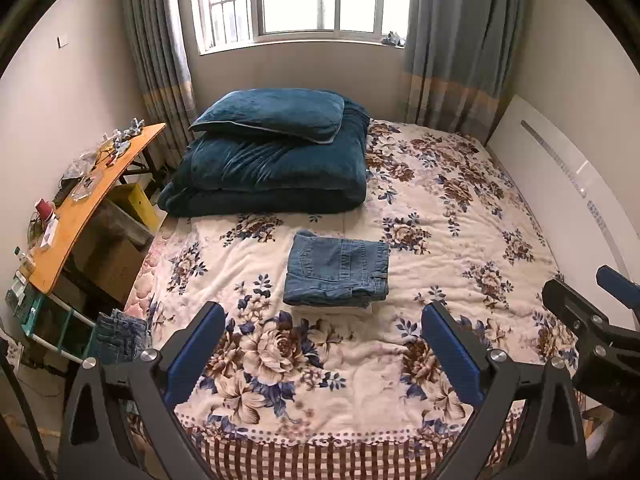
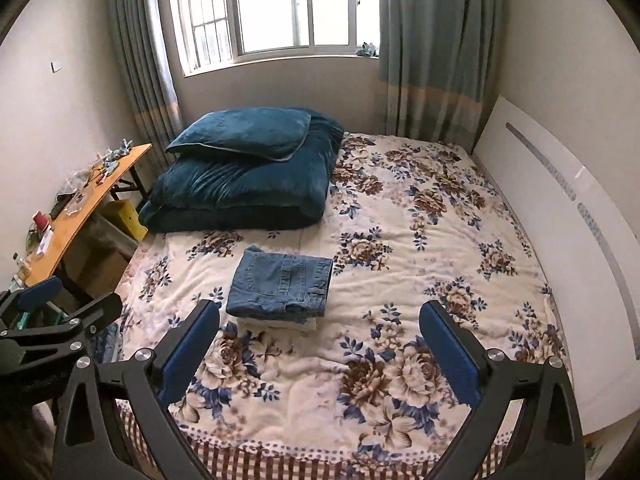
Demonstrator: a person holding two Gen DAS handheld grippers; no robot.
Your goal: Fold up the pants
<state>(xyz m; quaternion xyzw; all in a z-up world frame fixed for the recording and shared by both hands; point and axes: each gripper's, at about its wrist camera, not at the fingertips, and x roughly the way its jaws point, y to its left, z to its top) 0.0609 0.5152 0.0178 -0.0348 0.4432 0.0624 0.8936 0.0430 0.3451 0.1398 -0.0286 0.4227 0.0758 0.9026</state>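
Left wrist view: folded jeans (image 1: 337, 273) are laid mid-bed on a floral blanket (image 1: 440, 240).
Both the left gripper (image 1: 323, 350) and right gripper (image 2: 320, 350) are held wide apart, empty, short of them; a teal quilt (image 1: 276, 176) is stacked behind, a cluttered table (image 1: 80, 204) beside the bed.

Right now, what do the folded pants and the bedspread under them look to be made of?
Folded pants: blue denim, matte and faded, with visible seams, a back pocket and a belt loop. Bedspread: probably a soft plush or fleece blanket, cream with a printed floral pattern; its fuzzy, gently rumpled surface suggests that.
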